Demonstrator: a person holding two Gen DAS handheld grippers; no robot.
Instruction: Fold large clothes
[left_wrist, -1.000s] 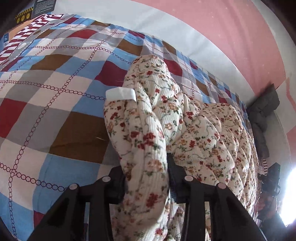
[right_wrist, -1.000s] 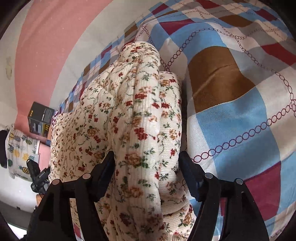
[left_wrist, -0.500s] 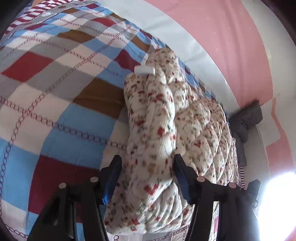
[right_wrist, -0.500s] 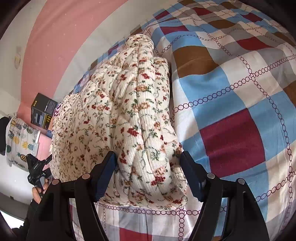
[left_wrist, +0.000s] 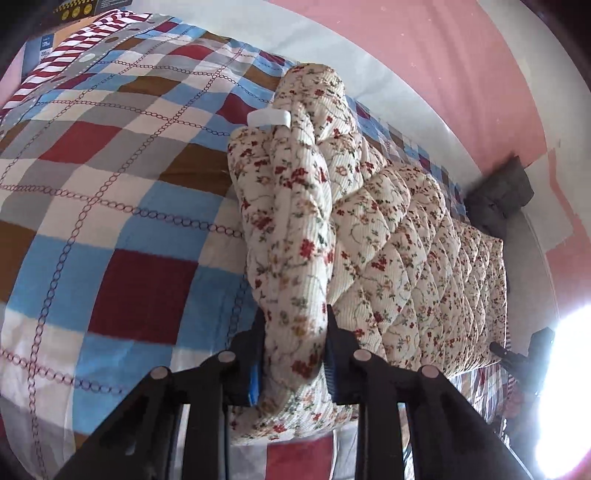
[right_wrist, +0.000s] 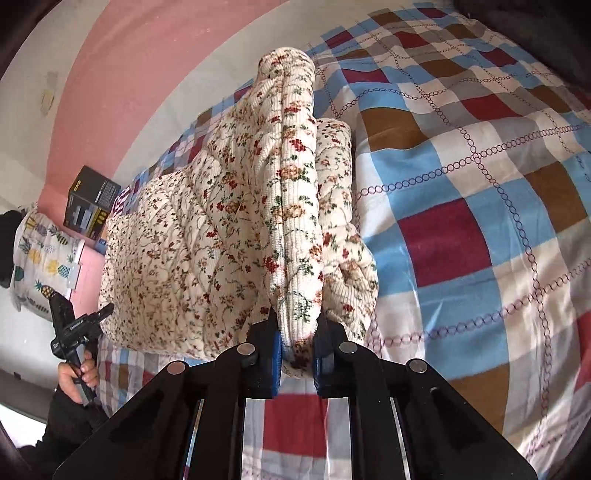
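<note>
A cream quilted garment with small red flowers lies folded in a long bundle on the checked bed cover. A white label sticks out near its far end. My left gripper has its jaws closing on a thick fold at the garment's near corner, and the pads press the fabric. In the right wrist view the same garment runs off to the left. My right gripper is shut on a ribbed fold at the opposite near corner, which rises from the cover.
A black box and a pineapple-print cloth sit at the bed's far left. A person's hand holds the other gripper there. A dark grey garment lies against the pink wall. A red-striped cloth is at the far corner.
Half a second ago both sets of jaws stood wide around the folds; now both are pinched on the fabric. Both grippers have drawn back along the bed and risen.
</note>
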